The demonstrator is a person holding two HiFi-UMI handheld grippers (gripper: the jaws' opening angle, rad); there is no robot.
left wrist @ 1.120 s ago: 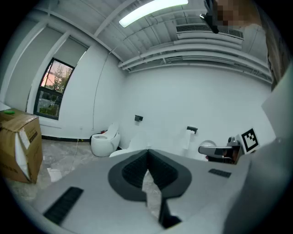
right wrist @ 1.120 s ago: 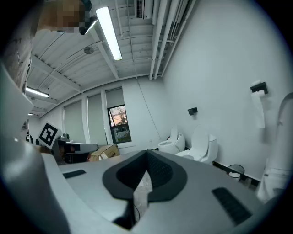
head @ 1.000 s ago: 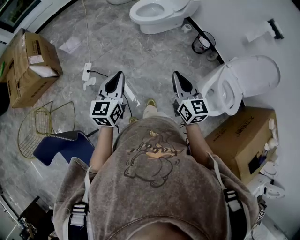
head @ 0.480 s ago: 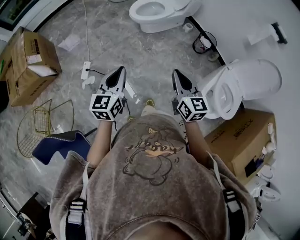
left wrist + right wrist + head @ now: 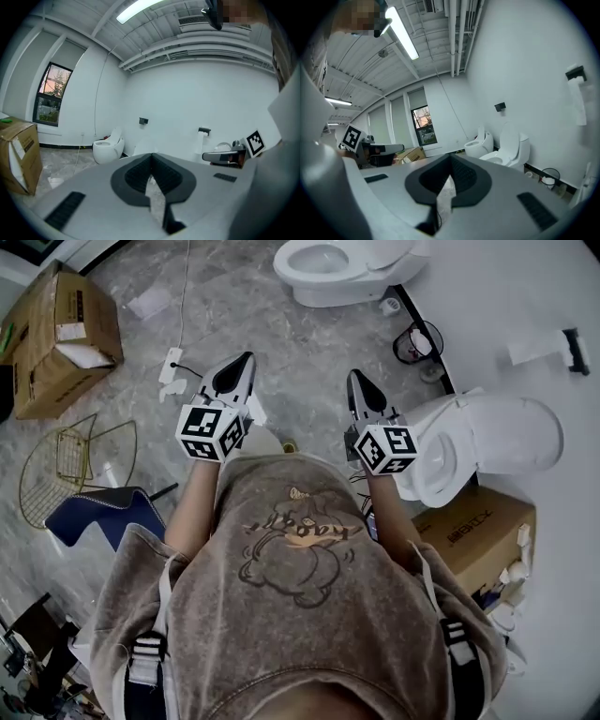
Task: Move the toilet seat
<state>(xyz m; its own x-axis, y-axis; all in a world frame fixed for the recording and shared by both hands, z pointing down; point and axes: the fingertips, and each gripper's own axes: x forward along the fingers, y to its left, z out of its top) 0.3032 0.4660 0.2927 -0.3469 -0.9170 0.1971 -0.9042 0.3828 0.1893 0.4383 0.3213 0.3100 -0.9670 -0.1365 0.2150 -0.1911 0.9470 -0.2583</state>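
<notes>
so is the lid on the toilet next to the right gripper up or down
Up: the lid stands upright at the back of the toilet, leaving the bowl uncovered.

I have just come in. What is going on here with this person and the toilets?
A person stands in a room with toilets and holds a hand-held gripper in each hand. The left hand-held gripper and the right hand-held gripper are both shut and empty. The nearer toilet, its lid up, is at the person's right. Neither hand-held gripper touches it, so the work on it has not yet begun.
</notes>
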